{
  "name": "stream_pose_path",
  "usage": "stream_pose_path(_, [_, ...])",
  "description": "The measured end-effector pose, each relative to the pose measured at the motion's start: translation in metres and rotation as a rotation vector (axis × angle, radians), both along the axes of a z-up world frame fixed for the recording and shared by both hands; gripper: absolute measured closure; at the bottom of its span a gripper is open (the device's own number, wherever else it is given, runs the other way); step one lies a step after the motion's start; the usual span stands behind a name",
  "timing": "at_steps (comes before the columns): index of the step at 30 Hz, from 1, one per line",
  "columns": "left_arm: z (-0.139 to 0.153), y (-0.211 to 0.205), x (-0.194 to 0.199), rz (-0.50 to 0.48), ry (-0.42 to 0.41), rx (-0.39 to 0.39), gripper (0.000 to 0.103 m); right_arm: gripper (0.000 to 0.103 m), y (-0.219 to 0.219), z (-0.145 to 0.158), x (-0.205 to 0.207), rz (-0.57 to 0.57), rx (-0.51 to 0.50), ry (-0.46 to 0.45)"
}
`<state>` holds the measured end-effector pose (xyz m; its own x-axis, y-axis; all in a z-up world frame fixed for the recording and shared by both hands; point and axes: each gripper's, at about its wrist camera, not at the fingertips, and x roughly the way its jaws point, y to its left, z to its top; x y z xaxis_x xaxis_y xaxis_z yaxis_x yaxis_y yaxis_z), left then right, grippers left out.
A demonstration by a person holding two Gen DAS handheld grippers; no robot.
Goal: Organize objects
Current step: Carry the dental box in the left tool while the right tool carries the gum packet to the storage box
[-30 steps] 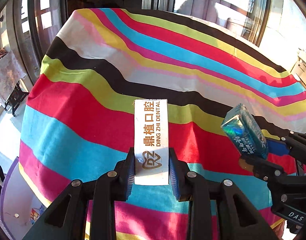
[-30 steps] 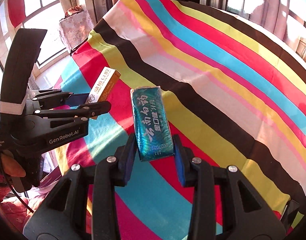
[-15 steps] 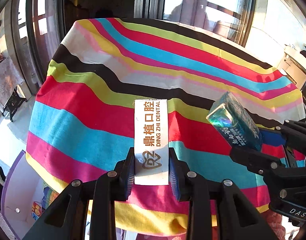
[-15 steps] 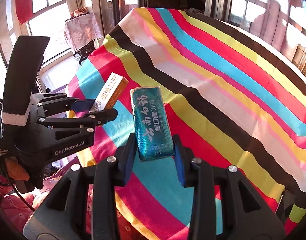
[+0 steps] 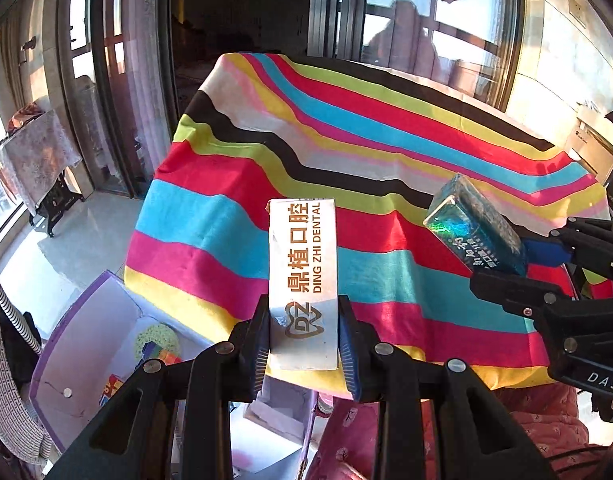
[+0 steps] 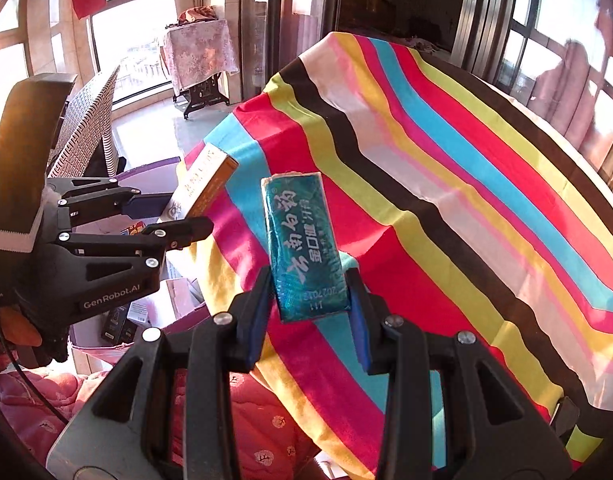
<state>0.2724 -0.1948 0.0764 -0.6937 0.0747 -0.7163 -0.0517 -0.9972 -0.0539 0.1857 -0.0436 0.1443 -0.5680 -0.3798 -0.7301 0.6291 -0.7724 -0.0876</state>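
My left gripper (image 5: 304,344) is shut on a white carton (image 5: 302,272) printed "DING ZHI DENTAL", held upright above the near edge of the striped tablecloth (image 5: 366,152). My right gripper (image 6: 308,300) is shut on a teal toothpaste box (image 6: 302,244), also lifted off the cloth. In the left wrist view the teal box (image 5: 476,226) and the right gripper (image 5: 546,276) show at the right. From the right wrist camera, the left gripper (image 6: 162,216) and the white carton (image 6: 202,184) appear at the left.
A purple-rimmed open box (image 5: 94,344) with several small items sits on the floor below the table's near left corner. Pink quilted clothing of the person (image 6: 258,432) is under the grippers. A wicker chair (image 6: 86,128) and a small covered table (image 6: 198,52) stand by the windows.
Both grippers have pulled back toward the near table edge and risen a little, each still holding its box. The floor and the purple box have come into view.
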Motion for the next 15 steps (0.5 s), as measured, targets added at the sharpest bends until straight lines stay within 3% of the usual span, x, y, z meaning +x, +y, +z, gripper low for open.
stream_pose_path(15, [-0.007,-0.079,0.045,0.182,0.024,0.014,0.071,0.063,-0.071,-0.005,0.023,0.162,0.056,0.004])
